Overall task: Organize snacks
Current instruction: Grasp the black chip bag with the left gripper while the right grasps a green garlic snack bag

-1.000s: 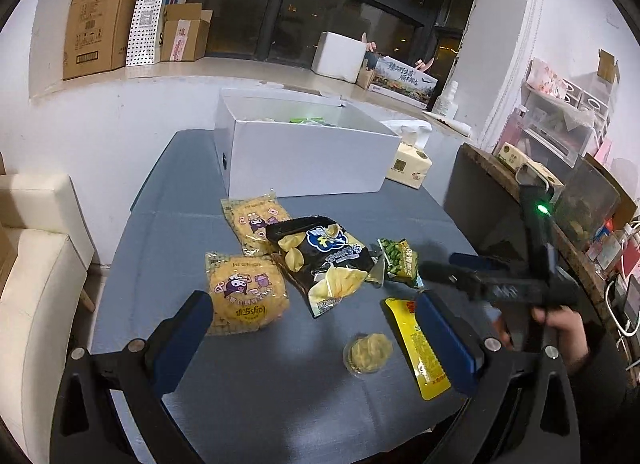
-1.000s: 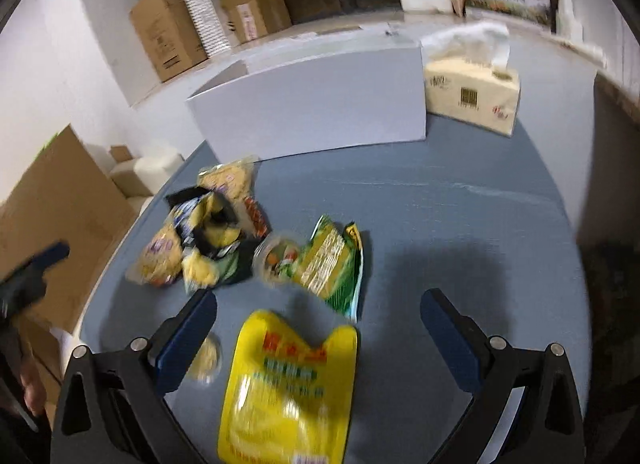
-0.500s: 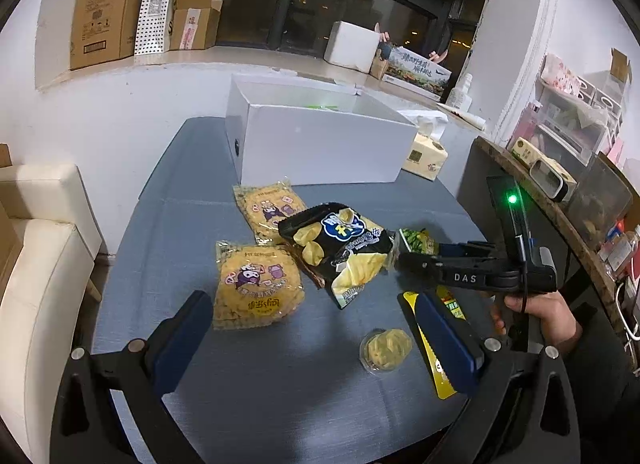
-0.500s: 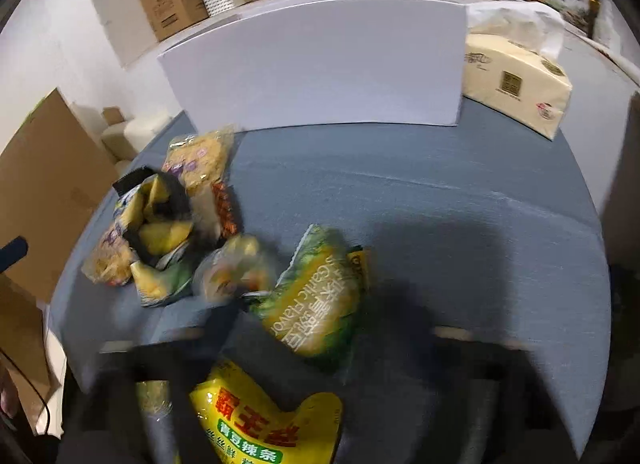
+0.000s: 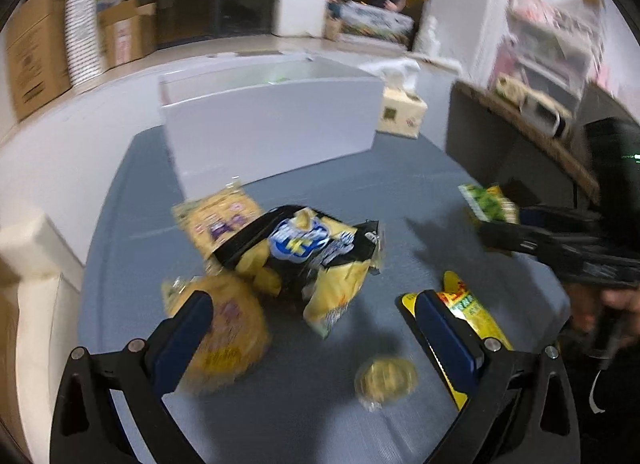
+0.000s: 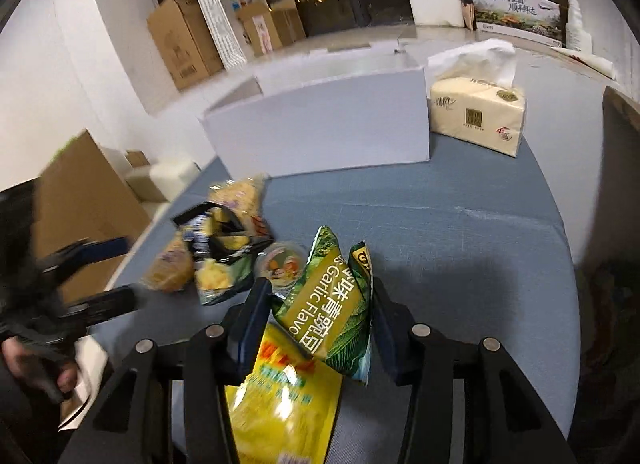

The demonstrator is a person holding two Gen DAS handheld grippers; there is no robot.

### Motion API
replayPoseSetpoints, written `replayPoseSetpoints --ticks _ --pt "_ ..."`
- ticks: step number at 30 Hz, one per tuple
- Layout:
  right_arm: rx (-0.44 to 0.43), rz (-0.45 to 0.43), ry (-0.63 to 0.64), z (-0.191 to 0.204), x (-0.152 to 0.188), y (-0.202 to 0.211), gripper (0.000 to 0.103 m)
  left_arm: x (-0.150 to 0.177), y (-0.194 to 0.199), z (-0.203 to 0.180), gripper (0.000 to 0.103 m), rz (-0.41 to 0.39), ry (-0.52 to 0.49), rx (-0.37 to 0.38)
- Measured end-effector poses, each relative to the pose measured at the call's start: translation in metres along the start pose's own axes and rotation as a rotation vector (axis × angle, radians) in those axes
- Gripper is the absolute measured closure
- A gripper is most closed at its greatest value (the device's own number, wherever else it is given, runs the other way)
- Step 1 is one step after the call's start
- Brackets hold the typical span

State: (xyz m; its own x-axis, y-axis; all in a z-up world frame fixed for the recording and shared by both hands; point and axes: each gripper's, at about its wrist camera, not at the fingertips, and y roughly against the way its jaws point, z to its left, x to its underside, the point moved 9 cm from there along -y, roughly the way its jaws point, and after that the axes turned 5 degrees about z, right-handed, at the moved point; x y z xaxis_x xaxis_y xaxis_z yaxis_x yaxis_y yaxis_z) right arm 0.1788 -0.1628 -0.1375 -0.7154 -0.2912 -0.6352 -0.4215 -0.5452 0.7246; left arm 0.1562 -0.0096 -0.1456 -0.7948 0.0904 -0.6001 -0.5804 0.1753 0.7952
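Note:
My right gripper [image 6: 320,316] is shut on a green garlic-flavour pea bag [image 6: 332,304] and holds it above the blue table; the bag also shows lifted in the left wrist view [image 5: 490,203]. A yellow pouch [image 6: 280,404] lies under it. My left gripper [image 5: 312,328] is open and empty over a black chip bag [image 5: 308,252], a round yellow cracker pack [image 5: 224,336] and a small cup [image 5: 386,382]. A second cracker pack [image 5: 220,215] lies nearer the white box [image 5: 272,119].
A tissue pack [image 6: 476,115] stands right of the white box. A small fruit cup [image 6: 280,264] sits by the chip bag. Cardboard boxes [image 6: 180,39] line the sill behind. A cream chair [image 5: 24,248] stands left of the table [image 6: 480,223].
My right gripper has closed on the green pea bag and lifted it off the table. My left gripper has moved in closer over the chip bag and stayed open.

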Motion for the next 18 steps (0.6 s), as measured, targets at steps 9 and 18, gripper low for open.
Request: replayPoseSetpoints --ticks 9,18 --pt "-0.010 -0.005 -0.005 0.005 0.018 0.012 0.051 -0.015 -0.056 -0.008 0.000 0.085 -0.179 -0.177" --pt "-0.017 -0.001 0.002 0.006 0.022 0.011 0.051 -0.021 -0.035 0.002 0.035 -0.008 -0.117 -0.134"
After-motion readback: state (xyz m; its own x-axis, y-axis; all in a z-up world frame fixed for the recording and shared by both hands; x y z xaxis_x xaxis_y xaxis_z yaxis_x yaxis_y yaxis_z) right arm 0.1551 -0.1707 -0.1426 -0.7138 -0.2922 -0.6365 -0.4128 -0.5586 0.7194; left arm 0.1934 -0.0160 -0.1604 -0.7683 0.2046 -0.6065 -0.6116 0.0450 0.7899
